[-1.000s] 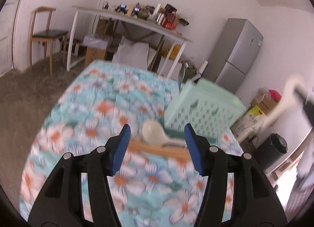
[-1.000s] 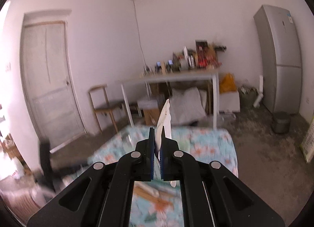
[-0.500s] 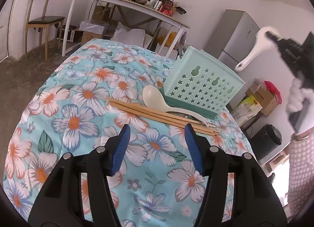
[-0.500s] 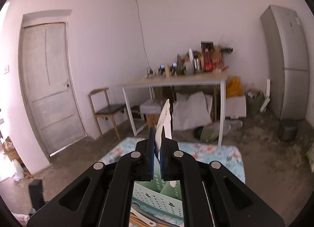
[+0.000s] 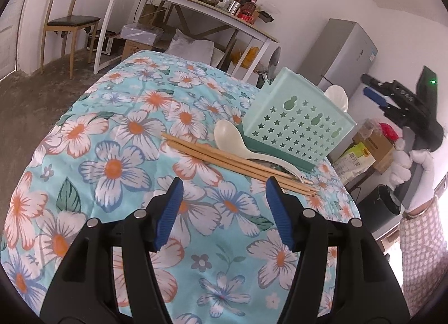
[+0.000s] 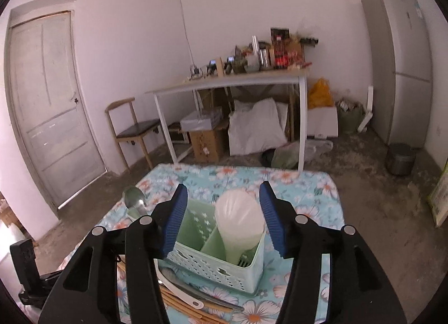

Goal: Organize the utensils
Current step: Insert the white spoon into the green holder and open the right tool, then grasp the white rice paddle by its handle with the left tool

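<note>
1. Right gripper (image 6: 221, 217): jaws apart, just been opening, nothing clamped. It hangs above the caddy (image 6: 207, 262). A white spoon (image 6: 239, 220) stands bowl-up in the caddy's right compartment, free of the pads.
2. Left gripper (image 5: 224, 209): jaws apart, empty, poised low over the flowered cloth (image 5: 117, 156), just short of the chopsticks (image 5: 235, 161).
3. Chopsticks lie on the cloth beside the caddy's starred wall; a cream spoon (image 5: 240, 144) lies along them, against the caddy base.
4. A metal spoon (image 6: 135, 200) rises at the caddy's far left end.
5. Writing: none legible; the fridge (image 6: 400, 69) label is too small to read.
</note>
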